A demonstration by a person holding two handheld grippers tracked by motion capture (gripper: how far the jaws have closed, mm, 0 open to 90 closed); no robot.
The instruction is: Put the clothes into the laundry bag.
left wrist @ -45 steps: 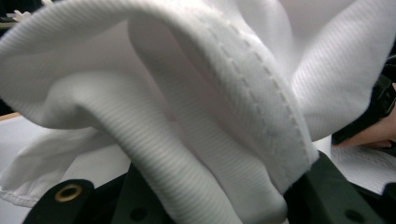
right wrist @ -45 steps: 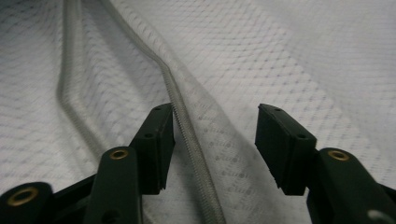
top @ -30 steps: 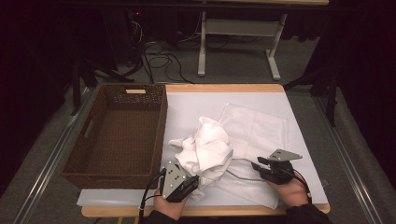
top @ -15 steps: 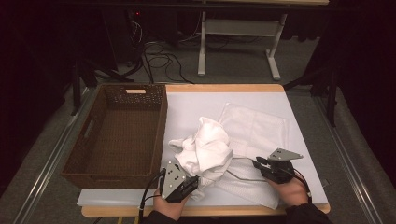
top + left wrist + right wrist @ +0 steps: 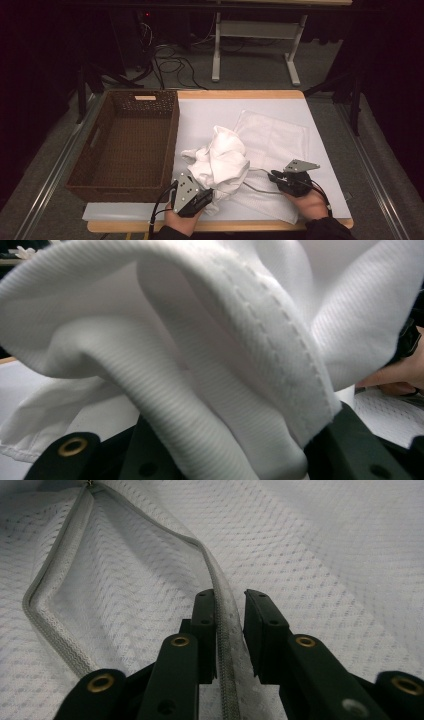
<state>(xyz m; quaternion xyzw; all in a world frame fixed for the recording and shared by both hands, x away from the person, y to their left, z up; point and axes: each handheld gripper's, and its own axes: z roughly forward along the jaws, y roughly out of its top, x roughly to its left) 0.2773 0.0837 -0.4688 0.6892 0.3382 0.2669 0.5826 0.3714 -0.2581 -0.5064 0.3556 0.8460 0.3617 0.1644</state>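
A bunched white towel lies over the near-left part of a flat white mesh bag on the table. My left gripper is shut on the towel's near end; folds of the towel rise from between its jaws. My right gripper sits at the bag's near edge. Its jaws have just been closing on the grey zipper edge, which now stands pinched between the pads of my right gripper. The zipper is undone, and the mesh spreads beyond it.
A dark brown wicker basket with nothing in it stands at the table's left, close beside the towel. A white mat covers the tabletop. Cables and a table frame are on the floor beyond the far edge.
The right gripper's jaws have drawn in on the bag's zipper edge. Both hands and the towel stay where they were.
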